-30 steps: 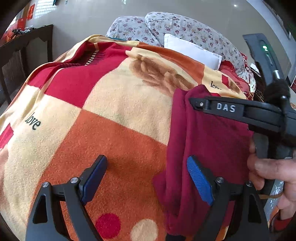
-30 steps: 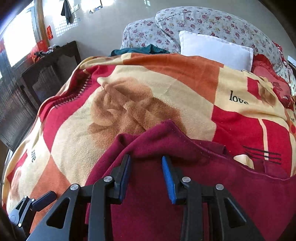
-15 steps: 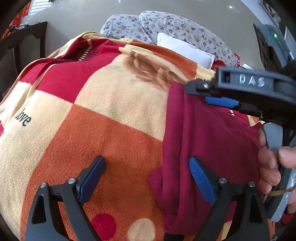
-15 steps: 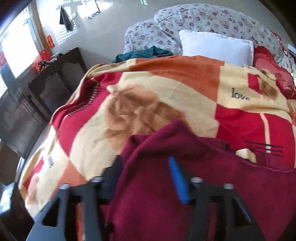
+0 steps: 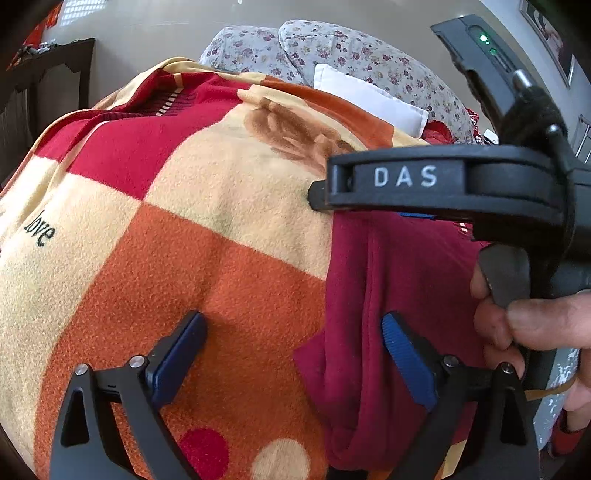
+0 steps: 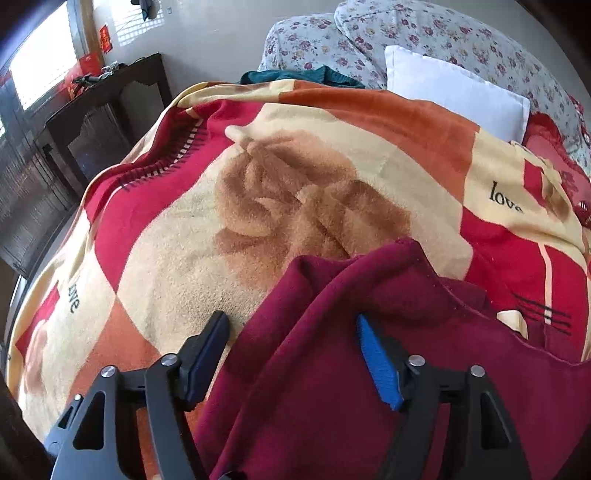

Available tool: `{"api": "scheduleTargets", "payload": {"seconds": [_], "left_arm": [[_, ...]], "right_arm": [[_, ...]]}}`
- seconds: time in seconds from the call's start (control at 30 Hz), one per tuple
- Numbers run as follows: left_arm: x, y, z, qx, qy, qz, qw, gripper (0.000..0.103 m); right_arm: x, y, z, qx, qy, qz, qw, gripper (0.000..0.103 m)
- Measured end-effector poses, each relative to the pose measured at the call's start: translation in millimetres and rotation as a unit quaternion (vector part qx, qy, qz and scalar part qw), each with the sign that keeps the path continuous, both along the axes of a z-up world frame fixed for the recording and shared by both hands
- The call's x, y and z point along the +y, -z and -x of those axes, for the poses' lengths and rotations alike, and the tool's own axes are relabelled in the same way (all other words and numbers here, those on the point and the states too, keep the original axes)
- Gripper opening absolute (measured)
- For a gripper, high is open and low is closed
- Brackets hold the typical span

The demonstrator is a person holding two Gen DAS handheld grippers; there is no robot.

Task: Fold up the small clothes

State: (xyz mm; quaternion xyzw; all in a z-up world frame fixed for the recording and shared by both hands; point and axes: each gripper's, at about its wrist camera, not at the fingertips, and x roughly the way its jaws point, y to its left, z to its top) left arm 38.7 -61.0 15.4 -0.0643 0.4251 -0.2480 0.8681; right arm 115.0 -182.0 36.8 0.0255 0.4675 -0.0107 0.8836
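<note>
A maroon fleece garment (image 5: 369, 295) lies bunched on the patterned blanket (image 5: 184, 221). My left gripper (image 5: 291, 354) hovers low over the garment's left edge. Its jaws are opening; the cloth edge lies between them, and neither pad presses it. In the right wrist view my right gripper (image 6: 291, 354) stands open over the garment (image 6: 332, 369). Its right pad rests above the cloth and its left pad is over the blanket (image 6: 258, 184). One of the right gripper's fingers (image 5: 406, 177) reaches in from the right in the left wrist view, with a person's hand (image 5: 535, 325) on its handle.
A white pillow (image 6: 454, 88) and floral cushions (image 6: 406, 29) sit at the far end of the bed, with a teal cloth (image 6: 295, 75) beside them. A dark wooden cabinet (image 6: 103, 110) stands past the bed's left side.
My right gripper's jaws spread apart from a narrow gap over the garment's fold. It also shifted left and nearer in the left wrist view. The left jaws widened slightly.
</note>
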Motion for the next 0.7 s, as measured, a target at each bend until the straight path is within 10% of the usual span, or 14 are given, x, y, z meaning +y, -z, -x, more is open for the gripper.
{"api": "scheduleTargets", "payload": {"seconds": [0.23,0.4,0.43,0.5,0.7], "left_arm": [[-1.1,0.5,2.6,-0.005,0.001,0.016,0.9999,0.101],[-14.3,0.4,12.1,0.002,0.060,0.013,0.9981,0.101],[-17.5,-0.3,15.2,0.003,0.070,0.008,0.9975,0.097],[-24.1,-3.1,21.7,0.011,0.093,0.011,0.9955,0.049],[-30.1,-26.0,42.3,0.017,0.098,0.029,0.9946,0.023]], "right_arm": [[-23.7,-15.9,25.2,-0.045,-0.009,-0.061,0.997,0.023],[-43.1,-33.5,44.7,-0.073,-0.007,-0.125,0.989,0.016],[-46.8,-36.4,48.9,-0.078,-0.006,-0.133,0.988,0.016],[-54.7,-40.3,56.8,-0.087,-0.002,-0.149,0.985,0.015],[-78.9,-61.6,90.3,-0.112,0.001,-0.165,0.980,0.014]]}}
